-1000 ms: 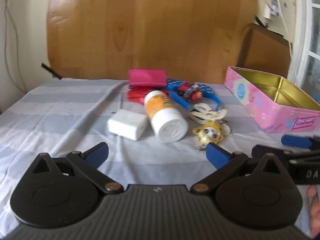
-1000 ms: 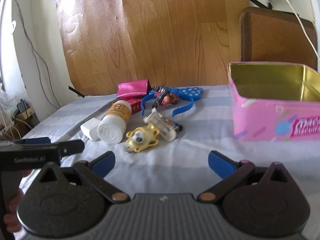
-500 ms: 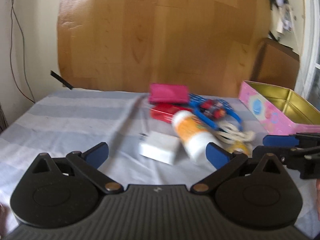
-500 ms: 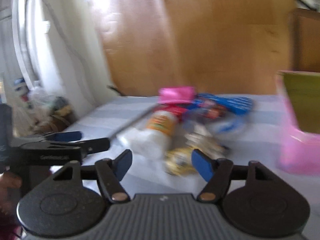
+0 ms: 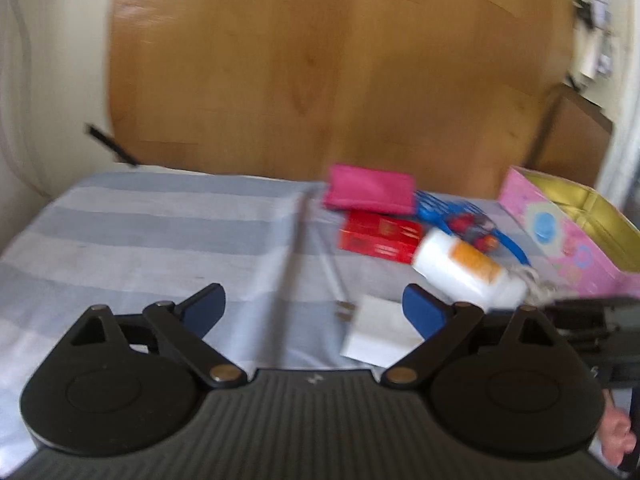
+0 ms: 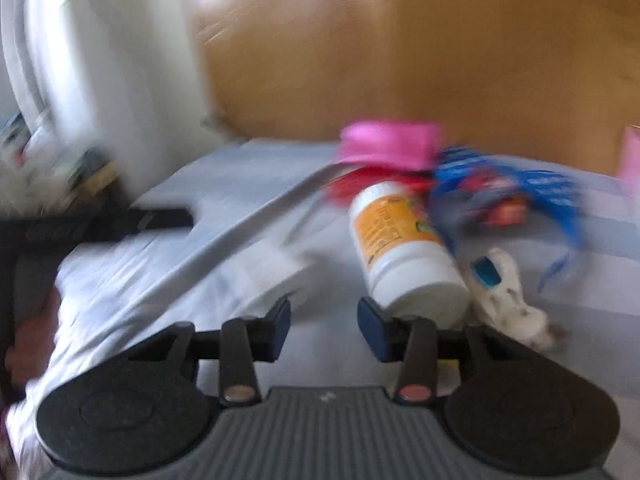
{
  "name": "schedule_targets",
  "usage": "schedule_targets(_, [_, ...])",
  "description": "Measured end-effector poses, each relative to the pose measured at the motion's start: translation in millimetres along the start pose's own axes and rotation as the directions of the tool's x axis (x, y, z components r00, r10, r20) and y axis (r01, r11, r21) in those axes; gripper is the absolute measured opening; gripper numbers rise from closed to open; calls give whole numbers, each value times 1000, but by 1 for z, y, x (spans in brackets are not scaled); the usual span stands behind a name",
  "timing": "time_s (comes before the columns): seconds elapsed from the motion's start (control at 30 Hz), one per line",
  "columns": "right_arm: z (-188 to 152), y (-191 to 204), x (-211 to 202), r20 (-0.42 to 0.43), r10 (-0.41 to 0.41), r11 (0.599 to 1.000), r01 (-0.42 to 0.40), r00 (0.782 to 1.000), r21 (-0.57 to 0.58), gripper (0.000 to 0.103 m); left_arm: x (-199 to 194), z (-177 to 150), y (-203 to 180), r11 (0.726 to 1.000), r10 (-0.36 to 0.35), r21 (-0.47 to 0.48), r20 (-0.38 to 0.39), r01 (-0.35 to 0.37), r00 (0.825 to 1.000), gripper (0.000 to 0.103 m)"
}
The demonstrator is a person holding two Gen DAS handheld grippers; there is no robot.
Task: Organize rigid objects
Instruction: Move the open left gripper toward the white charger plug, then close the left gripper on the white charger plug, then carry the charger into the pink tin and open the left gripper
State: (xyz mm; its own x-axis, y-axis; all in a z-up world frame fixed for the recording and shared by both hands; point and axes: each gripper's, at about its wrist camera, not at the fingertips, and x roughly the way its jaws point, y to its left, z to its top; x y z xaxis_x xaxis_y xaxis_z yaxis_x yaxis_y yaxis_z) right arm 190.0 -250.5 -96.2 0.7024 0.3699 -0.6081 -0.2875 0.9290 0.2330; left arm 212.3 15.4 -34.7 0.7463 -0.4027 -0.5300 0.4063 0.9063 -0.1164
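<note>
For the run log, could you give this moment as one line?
left gripper: open, empty | right gripper: open, empty | bottle: lying

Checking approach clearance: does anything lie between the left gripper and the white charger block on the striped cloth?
Nothing visible does. The white charger block lies just ahead of the open left gripper, partly hidden behind its right finger, with only bare cloth around. The white bottle lies beyond it.
</note>
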Motion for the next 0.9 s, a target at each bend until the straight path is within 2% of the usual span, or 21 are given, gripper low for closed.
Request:
schedule_targets(0.07, [-1,7,-2,2,35,999,-35,999,-25,46,10,-4,-5,999,-44,2,-23,44,999,96])
schedule_targets(0.13, [-5,29,3,-9,53,990,-54,999,-133,54,18,-8,-7,998,-66,-7,-40,66,997,94])
schedule_targets(0.2, [-7,43,16,-21,39,976,-42,999,-216,57,20,-12,-7,996,-86,-20,-49,85,995,92])
schedule_targets(0.23, [-8,47,23,-20,21,970,-26,1000,-240,59,23,-14,-5,995,-98,-31,-55,96,994,90])
schedule_targets(0.33, [0,46,41,-23,16,964,-22,1000,-265,76,26,-18,-4,988,-146,-52,-74,142,987,83])
schedule_targets(0.37, [3,47,46,-26,21,961,-27,999,-274,76,29,-19,-4,986,-159,-54,-81,155,984,73])
schedule_targets(0.4, [5,47,51,-25,27,959,-33,999,-281,76,33,-20,-5,983,-178,-68,-85,173,980,65])
schedule_targets(0.43, [7,48,56,-33,31,957,-40,999,-287,71,39,-21,-4,974,-211,-101,-92,202,973,59])
schedule_targets(0.47, [8,47,62,-61,43,959,-58,997,-278,65,40,-22,-2,968,-220,-140,-89,207,971,60])
schedule_targets(0.5, [8,44,57,-49,55,959,-67,997,-277,57,37,-22,-4,965,-225,-159,-84,210,971,60])
schedule_targets(0.53, [8,42,51,-54,65,962,-77,996,-261,57,30,-21,-10,962,-227,-170,-77,211,971,59])
schedule_targets(0.57, [6,39,42,-49,75,967,-85,996,-242,57,21,-20,-21,964,-227,-158,-68,214,972,59])
schedule_targets(0.67, [-4,30,-6,27,62,976,-55,998,-210,57,0,-9,-74,969,-247,-17,-24,247,969,60])
schedule_targets(0.7, [-7,25,-24,65,42,979,-28,997,-202,57,-4,-3,-94,963,-270,18,-10,270,963,60])
schedule_targets(0.77, [-12,9,-62,154,-17,984,44,988,-173,57,-4,11,-134,937,-345,67,11,343,939,60])
schedule_targets(0.83, [-15,-13,-103,238,-105,982,138,966,-127,57,4,27,-176,902,-426,82,17,424,904,61])
schedule_targets(0.9, [-17,-39,-141,303,-203,969,236,931,-78,57,18,39,-219,871,-486,96,14,483,874,62])
